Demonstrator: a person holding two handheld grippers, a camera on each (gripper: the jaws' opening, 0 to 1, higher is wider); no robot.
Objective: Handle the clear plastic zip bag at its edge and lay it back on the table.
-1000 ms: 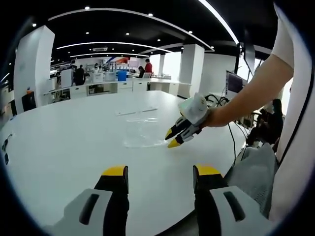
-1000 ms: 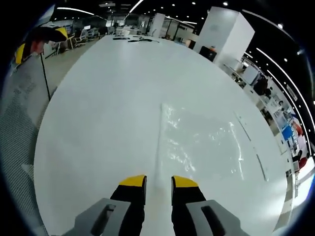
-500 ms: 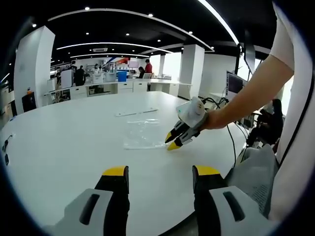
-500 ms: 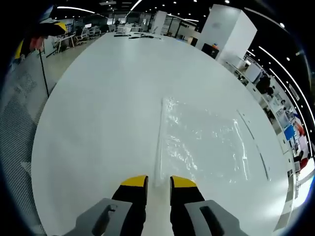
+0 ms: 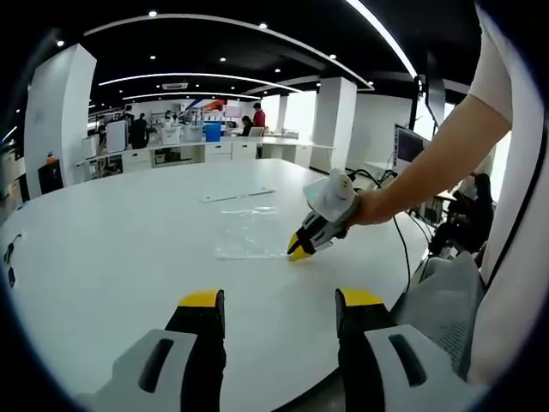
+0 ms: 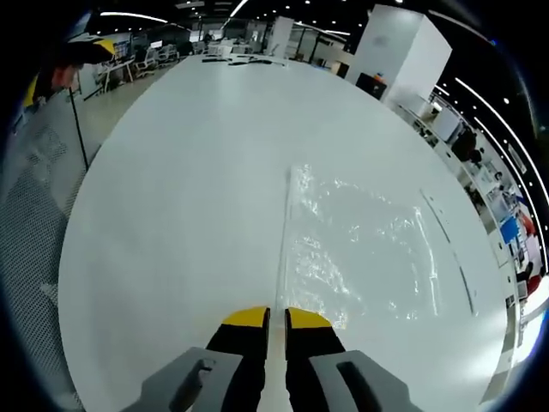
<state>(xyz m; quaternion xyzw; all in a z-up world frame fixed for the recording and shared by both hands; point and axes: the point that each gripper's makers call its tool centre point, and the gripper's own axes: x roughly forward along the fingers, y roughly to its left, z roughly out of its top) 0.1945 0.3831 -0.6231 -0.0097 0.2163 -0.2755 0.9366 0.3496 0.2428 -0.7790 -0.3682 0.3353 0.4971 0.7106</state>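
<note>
Clear plastic, the zip bag (image 5: 249, 233) lies flat on the white table (image 5: 103, 257) in my left gripper view, well ahead of my left gripper (image 5: 279, 302), whose yellow-tipped jaws stand wide apart with nothing between them. My right gripper (image 5: 299, 250) reaches in from the right, its tips drawn together at the bag's near corner; the bag is so transparent there that I cannot tell how much of it they pinch. Two thin strips (image 5: 238, 196) lie beyond the bag. Far desks and people are too small for any writing to be read.

In my right gripper view, my right gripper (image 6: 276, 318) has its jaws nearly closed on the zip bag's (image 6: 360, 249) edge, the sealed strip running straight up from between them. The crinkled bag spreads flat to the right on the table (image 6: 171, 215). Thin strips (image 6: 442, 227) lie past its far side.
</note>
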